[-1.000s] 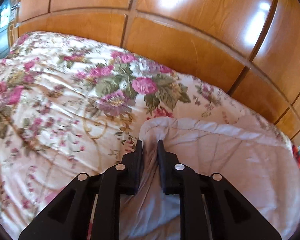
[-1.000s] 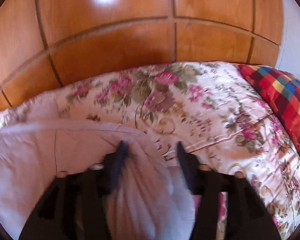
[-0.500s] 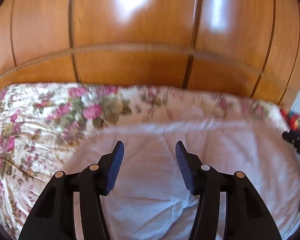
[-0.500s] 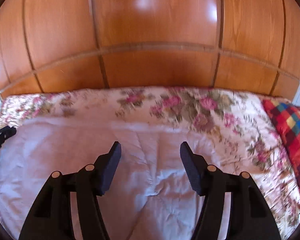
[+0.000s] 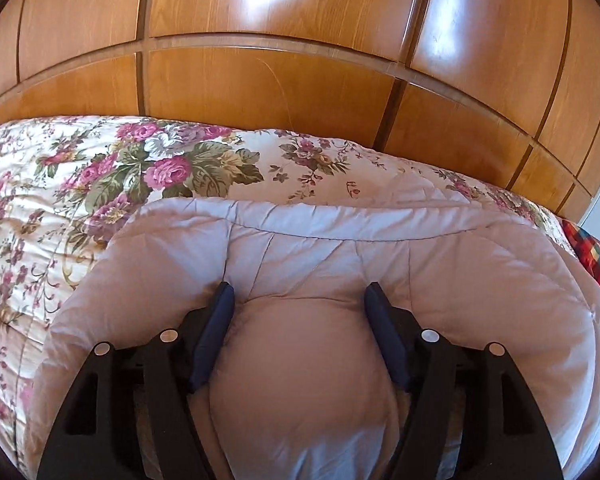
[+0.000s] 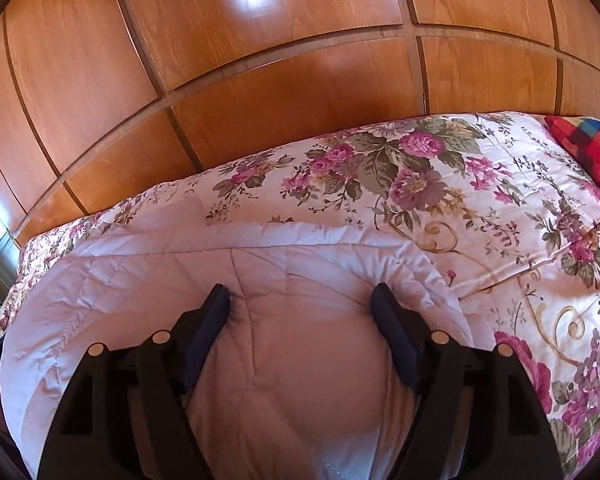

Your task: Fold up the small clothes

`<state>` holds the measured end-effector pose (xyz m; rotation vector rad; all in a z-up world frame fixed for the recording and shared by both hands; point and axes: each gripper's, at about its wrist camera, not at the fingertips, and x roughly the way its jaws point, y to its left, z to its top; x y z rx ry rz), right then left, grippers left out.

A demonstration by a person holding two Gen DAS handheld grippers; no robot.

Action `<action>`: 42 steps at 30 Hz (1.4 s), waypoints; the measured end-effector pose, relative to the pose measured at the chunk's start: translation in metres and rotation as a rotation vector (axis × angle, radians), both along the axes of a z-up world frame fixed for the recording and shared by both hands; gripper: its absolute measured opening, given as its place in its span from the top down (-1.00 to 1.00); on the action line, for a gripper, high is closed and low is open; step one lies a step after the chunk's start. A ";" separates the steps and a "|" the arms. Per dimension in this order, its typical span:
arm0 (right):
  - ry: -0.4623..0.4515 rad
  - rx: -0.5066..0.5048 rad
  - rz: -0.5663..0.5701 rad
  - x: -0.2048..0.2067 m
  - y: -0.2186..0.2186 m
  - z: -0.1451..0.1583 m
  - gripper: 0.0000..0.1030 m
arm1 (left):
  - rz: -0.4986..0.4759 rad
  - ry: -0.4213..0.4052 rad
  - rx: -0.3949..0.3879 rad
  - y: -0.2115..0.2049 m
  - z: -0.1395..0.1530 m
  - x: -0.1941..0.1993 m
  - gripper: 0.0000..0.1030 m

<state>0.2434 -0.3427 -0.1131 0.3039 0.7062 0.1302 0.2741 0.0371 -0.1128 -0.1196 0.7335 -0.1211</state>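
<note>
- The left claw [image 5: 299, 294] has just been opening: a second ago it was pinched tight on a ridge of the pale quilted cloth [image 5: 324, 264], and now its jaws are standing wide, with a soft bulge of that cloth swelling up between them but no pad squeezing it.
- The right claw [image 6: 300, 294] has also been spreading a little further and is likewise released, its dark pads [image 6: 210, 332] sitting on either side of a puffed hump of the same cloth.
- Both claws are now pointing squarely at the wooden panelling [image 5: 260, 80], where a second ago they were angled apart from each other.
- The cloth is lying on the flowered bedspread [image 6: 500, 216], doubled over, its far edge forming a rolled, stitched hem running across both views.
- To my reading, this means one fold is finished and laid down, and the claws are letting go in order to take a new hold or press the layers flat.
- The far hem is sitting just short of the bed's far edge, which is meeting the panelling, so there is little room beyond it.
- Open bedspread is lying to the left in the left view and to the right in the right view, giving space to fold sideways.
- A checked pillow [image 6: 584, 140] is resting at the right end, well apart from the cloth.
</note>
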 end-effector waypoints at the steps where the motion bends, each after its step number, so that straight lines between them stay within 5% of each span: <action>1: -0.001 0.000 0.001 -0.001 0.000 0.002 -0.42 | 0.000 -0.002 -0.001 0.000 0.000 -0.001 -0.30; 4: -0.032 0.018 -0.027 -0.017 -0.004 0.021 -0.45 | 0.002 -0.006 0.003 0.000 0.007 -0.006 -0.37; 6: -0.079 0.122 -0.058 -0.043 -0.015 0.040 -0.50 | 0.006 -0.022 0.005 0.001 0.017 -0.016 -0.46; 11: -0.119 0.248 -0.113 -0.105 -0.034 0.058 -0.53 | -0.016 -0.126 -0.084 0.000 0.046 -0.065 -0.46; 17: -0.077 0.383 -0.194 -0.180 -0.056 0.040 -0.60 | -0.073 -0.146 -0.128 -0.021 0.050 -0.118 -0.46; 24: 0.027 0.505 -0.255 -0.246 -0.062 0.002 -0.62 | -0.129 -0.117 -0.023 -0.049 0.031 -0.146 -0.46; 31: 0.077 0.596 -0.208 -0.239 -0.046 -0.025 -0.62 | -0.109 -0.061 -0.061 -0.045 0.015 -0.152 -0.46; 42: -0.049 0.680 -0.215 -0.196 -0.031 -0.037 -0.70 | -0.108 -0.067 -0.093 -0.041 0.019 -0.164 -0.46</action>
